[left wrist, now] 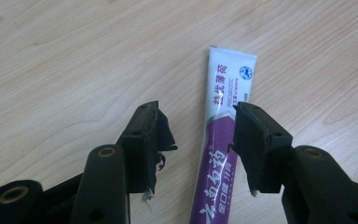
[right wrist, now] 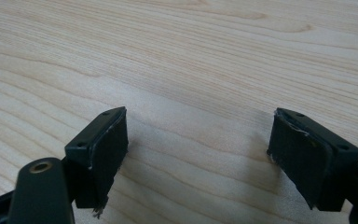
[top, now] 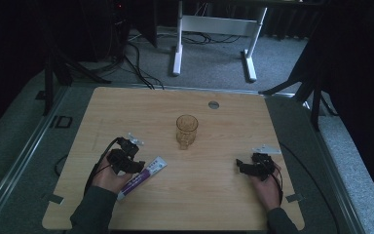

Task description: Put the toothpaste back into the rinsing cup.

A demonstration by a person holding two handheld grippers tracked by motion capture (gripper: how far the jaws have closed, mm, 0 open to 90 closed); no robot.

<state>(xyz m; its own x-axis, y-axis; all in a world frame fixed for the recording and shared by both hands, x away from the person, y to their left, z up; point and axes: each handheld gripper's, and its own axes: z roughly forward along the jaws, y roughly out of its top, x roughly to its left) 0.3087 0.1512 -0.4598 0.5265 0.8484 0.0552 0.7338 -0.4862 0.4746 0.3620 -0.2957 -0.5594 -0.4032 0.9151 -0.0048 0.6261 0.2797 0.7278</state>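
I have the left gripper (left wrist: 205, 140) low over the toothpaste tube (left wrist: 219, 140) lying flat on the tabletop (top: 214, 195), jaws apart astride it for pickup, while the right gripper (top: 246, 168) rests aside, jaws apart and empty.

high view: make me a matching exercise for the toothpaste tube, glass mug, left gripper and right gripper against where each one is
1 toothpaste tube
2 glass mug
3 left gripper
4 right gripper

a upright at the table's middle
b open over bare wood
c lying flat, purple and white
d open, one finger on each side of the tube

Pairs: 1-c, 2-a, 3-d, 4-b
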